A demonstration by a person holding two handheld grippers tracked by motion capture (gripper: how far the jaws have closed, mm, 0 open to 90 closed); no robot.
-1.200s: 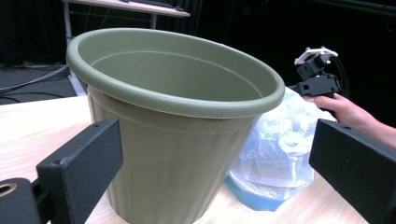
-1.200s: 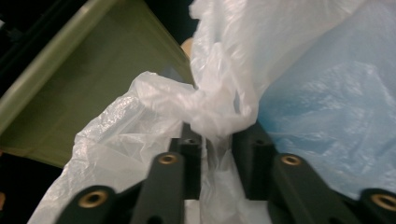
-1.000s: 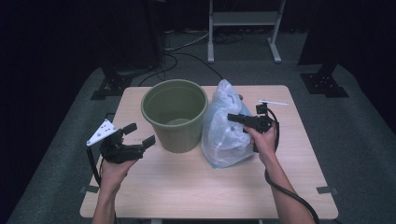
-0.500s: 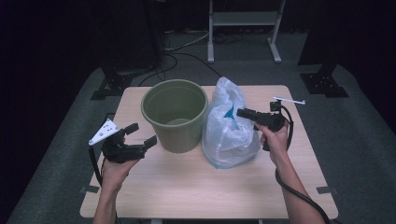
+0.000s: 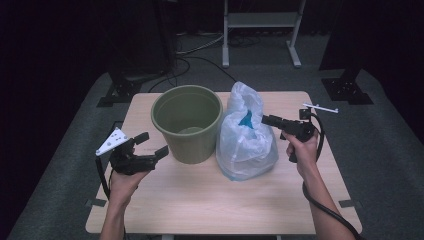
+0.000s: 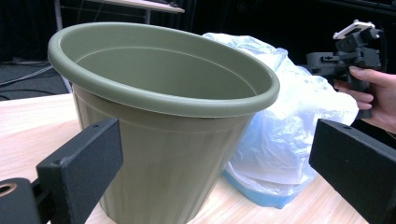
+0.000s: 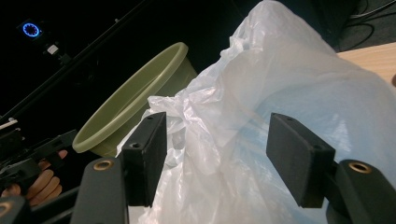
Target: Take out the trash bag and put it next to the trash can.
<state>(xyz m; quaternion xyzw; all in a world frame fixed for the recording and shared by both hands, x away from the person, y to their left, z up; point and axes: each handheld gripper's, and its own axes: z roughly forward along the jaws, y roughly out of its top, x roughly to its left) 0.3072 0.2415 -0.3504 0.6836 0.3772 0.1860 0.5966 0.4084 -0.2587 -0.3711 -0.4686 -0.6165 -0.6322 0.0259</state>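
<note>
An olive-green plastic pot [image 5: 187,125] stands upright on the wooden table [image 5: 225,200]. Touching its right side is a translucent white plastic bag [image 5: 247,145] with something blue inside. My right gripper [image 5: 266,120] hovers at the bag's upper right edge. Its jaws have just been opening and now stand apart either side of crumpled bag film [image 7: 289,79] without pressing it. My left gripper [image 5: 154,143] is held open just left of the pot, nothing between its jaws. In the left gripper view the pot [image 6: 163,116] is close ahead, the bag [image 6: 289,130] behind it.
The table's front half is bare wood. Behind the table, on the grey carpet, are cables, a metal stand's legs [image 5: 260,45] and black stand bases [image 5: 120,92] on either side. The table edges lie close to both hands.
My right gripper has drawn back to the right and slightly up, from over the bag to its right edge, and its jaws have widened. The left gripper, pot and bag have stayed put.
</note>
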